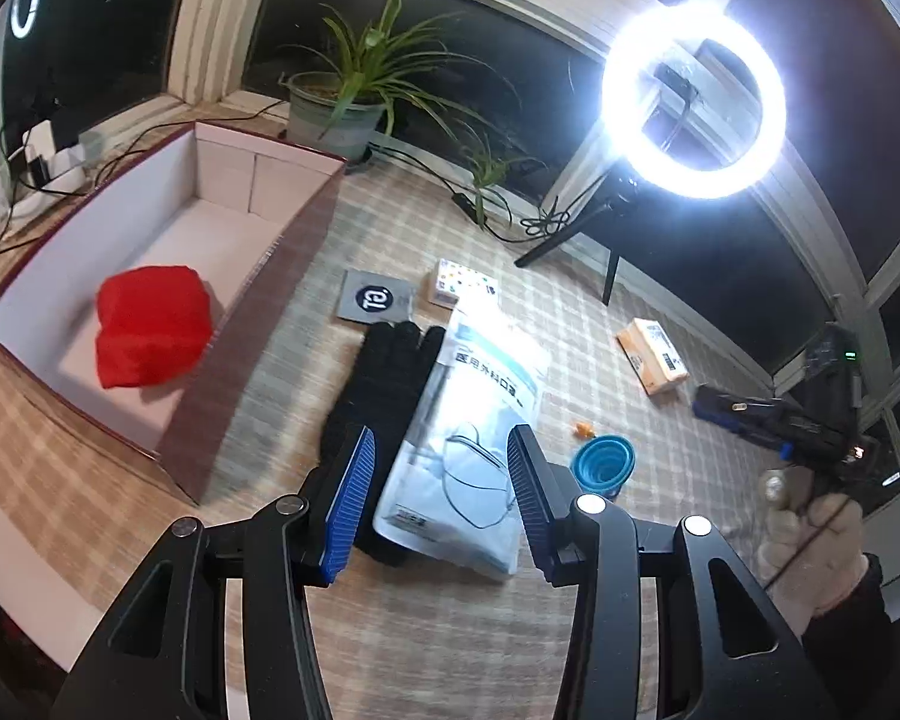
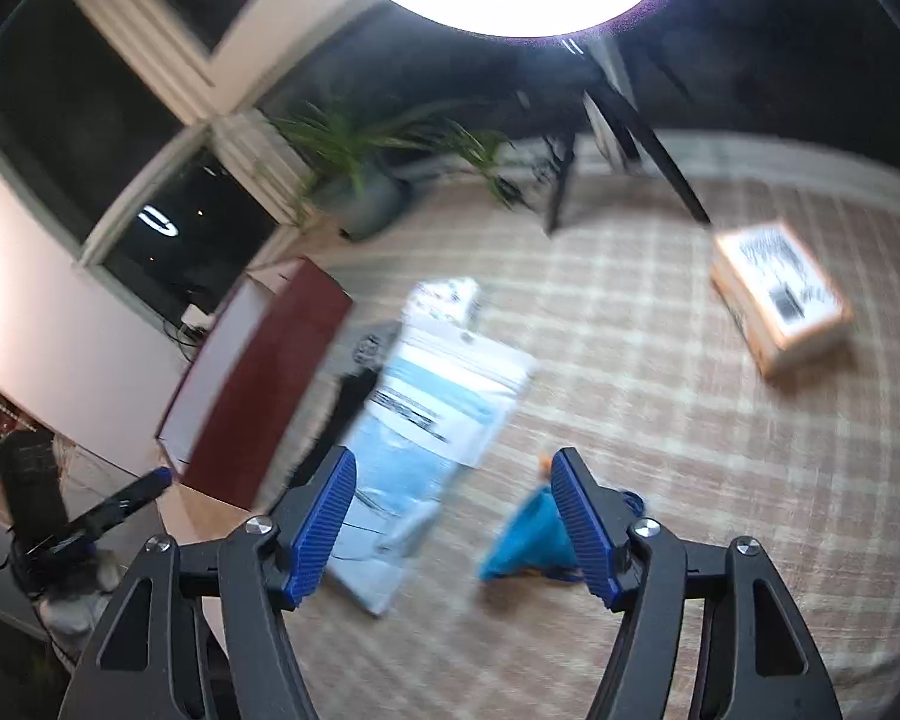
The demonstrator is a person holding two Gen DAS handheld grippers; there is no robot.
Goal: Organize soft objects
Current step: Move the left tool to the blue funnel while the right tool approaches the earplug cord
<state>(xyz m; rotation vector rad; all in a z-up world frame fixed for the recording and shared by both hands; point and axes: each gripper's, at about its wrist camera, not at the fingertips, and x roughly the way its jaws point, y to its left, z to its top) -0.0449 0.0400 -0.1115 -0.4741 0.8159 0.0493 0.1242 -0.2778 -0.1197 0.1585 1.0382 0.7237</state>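
A red soft cloth lies inside the open box, which has white walls and a dark red outside. A black glove lies on the checked tablecloth beside a clear bag of face masks. My left gripper is open and empty, hovering above the glove and the mask bag. My right gripper is open and empty above the mask bag and a blue collapsible cup. The right wrist view is blurred. The glove shows there only as a dark strip.
A blue collapsible cup, a small orange piece, an orange carton, a dotted white box and a grey card lie on the table. A ring light on a tripod and potted plants stand at the far edge.
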